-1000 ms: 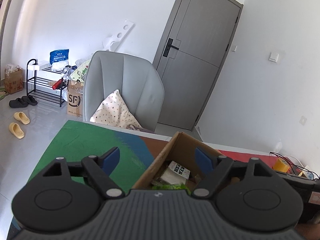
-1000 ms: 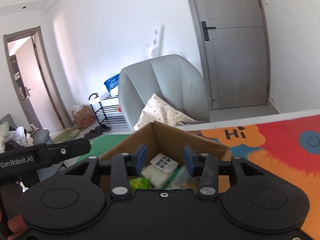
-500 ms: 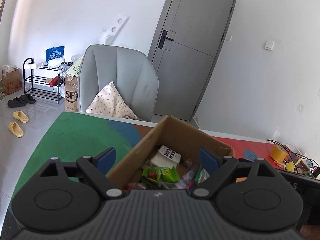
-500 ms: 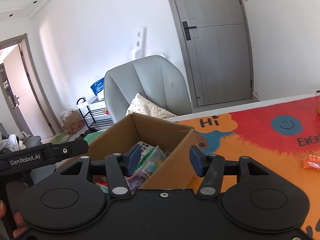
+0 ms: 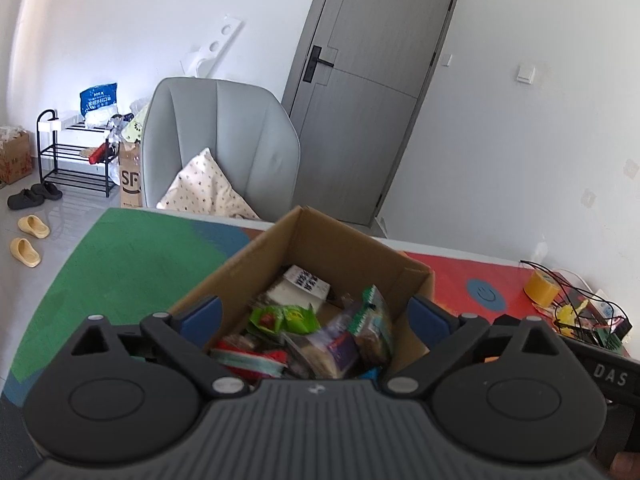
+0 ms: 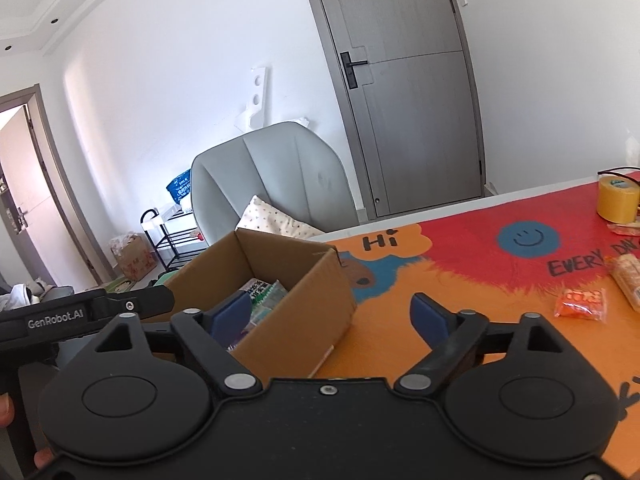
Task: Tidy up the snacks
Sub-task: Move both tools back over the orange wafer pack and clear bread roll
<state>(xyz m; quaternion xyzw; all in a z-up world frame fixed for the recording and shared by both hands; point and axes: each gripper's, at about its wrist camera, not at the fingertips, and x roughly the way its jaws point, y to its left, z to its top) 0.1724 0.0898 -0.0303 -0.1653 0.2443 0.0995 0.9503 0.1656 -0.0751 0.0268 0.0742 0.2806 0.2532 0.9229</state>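
Observation:
A brown cardboard box [image 5: 344, 248] stands on the colourful table mat and holds several snack packets, among them a green packet [image 5: 286, 318] and a white one [image 5: 304, 284]. My left gripper [image 5: 316, 318] is open and empty, its blue-padded fingers either side of the box's near end. The box also shows in the right wrist view [image 6: 304, 284]. My right gripper [image 6: 332, 314] is open and empty, over the box's right wall. An orange snack packet [image 6: 580, 302] and a long biscuit pack [image 6: 628, 280] lie on the mat at the right.
A yellow tape roll [image 6: 618, 196] and tangled wires [image 5: 580, 308] sit at the table's far right. A grey chair [image 5: 220, 144] with a cushion stands behind the table's far edge. The other gripper's handle [image 6: 80, 312] is at the left.
Both grippers have opened wider. The right gripper has swung to the right, off the box toward the mat. The left view now looks deeper into the box.

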